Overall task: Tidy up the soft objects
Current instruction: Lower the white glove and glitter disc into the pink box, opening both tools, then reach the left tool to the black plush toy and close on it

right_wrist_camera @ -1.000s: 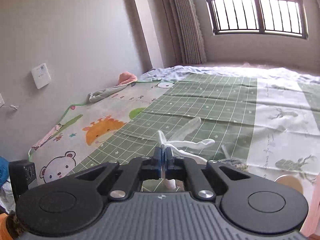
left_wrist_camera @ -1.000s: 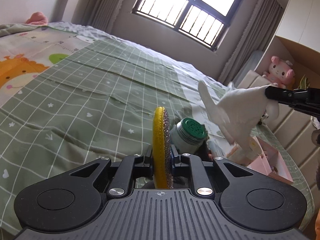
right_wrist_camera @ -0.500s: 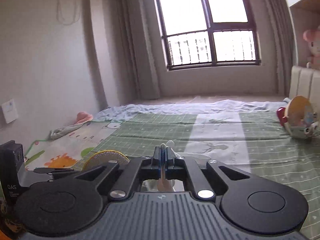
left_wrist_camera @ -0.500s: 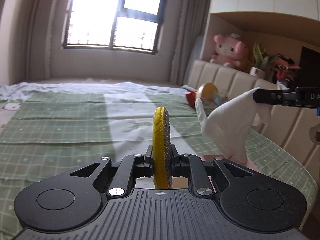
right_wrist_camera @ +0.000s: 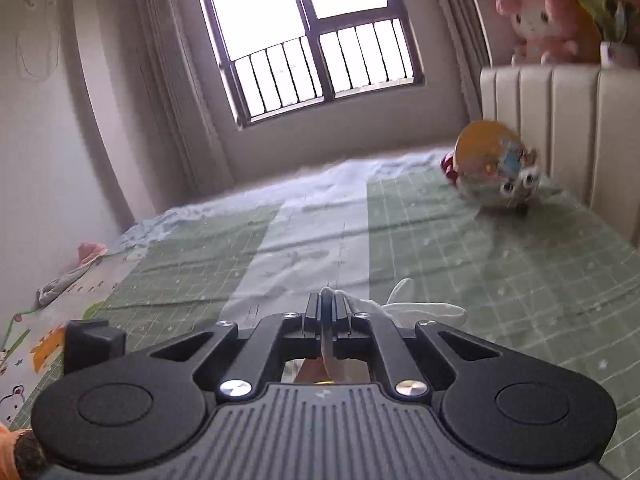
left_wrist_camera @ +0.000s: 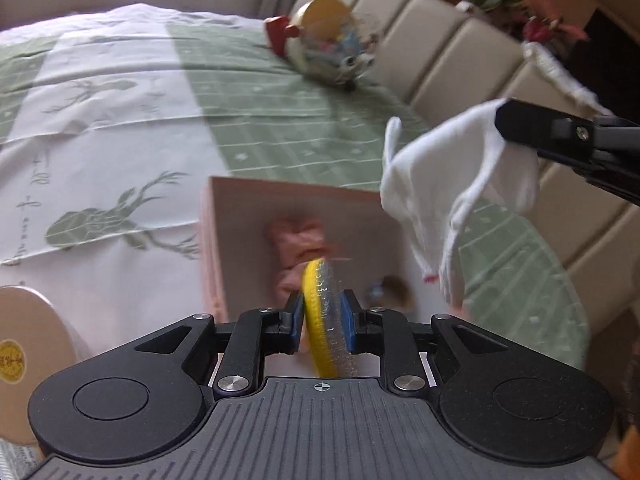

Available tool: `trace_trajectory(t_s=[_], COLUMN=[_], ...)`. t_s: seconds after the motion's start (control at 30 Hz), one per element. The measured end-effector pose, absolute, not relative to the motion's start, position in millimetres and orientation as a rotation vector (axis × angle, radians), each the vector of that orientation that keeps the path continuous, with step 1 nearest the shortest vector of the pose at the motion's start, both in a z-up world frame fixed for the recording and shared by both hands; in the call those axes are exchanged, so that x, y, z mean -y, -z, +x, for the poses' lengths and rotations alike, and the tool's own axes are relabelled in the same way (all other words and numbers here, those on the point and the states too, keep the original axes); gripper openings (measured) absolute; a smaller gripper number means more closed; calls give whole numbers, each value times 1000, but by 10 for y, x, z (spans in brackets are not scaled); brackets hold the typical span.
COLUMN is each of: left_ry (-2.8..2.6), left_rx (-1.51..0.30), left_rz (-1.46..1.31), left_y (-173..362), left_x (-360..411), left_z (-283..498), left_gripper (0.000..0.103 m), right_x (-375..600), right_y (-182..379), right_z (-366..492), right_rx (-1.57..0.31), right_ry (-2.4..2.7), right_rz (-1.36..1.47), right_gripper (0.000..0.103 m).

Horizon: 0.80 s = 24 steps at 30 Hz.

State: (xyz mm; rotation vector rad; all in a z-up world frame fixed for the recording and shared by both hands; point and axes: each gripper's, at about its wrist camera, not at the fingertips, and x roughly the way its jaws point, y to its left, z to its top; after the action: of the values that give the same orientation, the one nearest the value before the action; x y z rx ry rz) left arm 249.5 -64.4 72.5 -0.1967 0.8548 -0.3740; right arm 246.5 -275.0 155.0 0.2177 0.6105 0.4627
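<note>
Already over the pink box (left_wrist_camera: 304,208), the left gripper (left_wrist_camera: 323,320) is loosening around the yellow sponge (left_wrist_camera: 320,320). Beside the box, the right gripper (right_wrist_camera: 328,312) loosens on a white cloth (left_wrist_camera: 452,184). One pink item lies inside; both drops remain.

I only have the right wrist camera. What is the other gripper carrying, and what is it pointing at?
Observer: The left gripper has a yellow sponge between its jaws, which are opening. It points down at an open pink box.
Operator: Is the box empty?
Observer: No, something pink and crumpled lies inside.
Operator: And my cloth?
Observer: The white cloth hangs free from the right gripper, whose jaws are opening, near the box's right side.
</note>
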Motion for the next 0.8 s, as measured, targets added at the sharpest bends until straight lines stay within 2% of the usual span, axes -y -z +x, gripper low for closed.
trace_trajectory(t_s=[0.03, 0.1, 0.13, 0.27, 0.47, 0.6, 0.7, 0.8], left_ry=[346, 335, 342, 358, 307, 236, 160, 57], left_rx=[-840, -799, -776, -675, -597, -554, -573, -629], left_rz=[-190, -224, -237, -204, -110, -84, -108, -125], left_y=[-683, -712, -767, -1090, -1308, -1276, -1201, -1061], left_x=[605, 479, 404, 213, -225, -669, -1074, -1467], left_z=[2498, 2444, 2388, 2063, 1217, 649, 269, -81], left_gripper=[24, 24, 24, 24, 24, 24, 24, 24], right_x=[2756, 2815, 2846, 2928, 2568, 2097, 1721, 1340], right_y=[-1405, -1181, -1119, -929, -728, -704, -642, -538], right_z=[2516, 2498, 2455, 2150, 1573, 1171, 927, 802], right_rx=[-647, -670, -662, -635, -657, -632, -619, -647], right_ry=[-434, -402, -377, -306, -302, -349, -396, -444], right_rz=[228, 216, 203, 200, 201, 157, 126, 95], right_gripper=[15, 30, 33, 54, 57, 63, 69, 69])
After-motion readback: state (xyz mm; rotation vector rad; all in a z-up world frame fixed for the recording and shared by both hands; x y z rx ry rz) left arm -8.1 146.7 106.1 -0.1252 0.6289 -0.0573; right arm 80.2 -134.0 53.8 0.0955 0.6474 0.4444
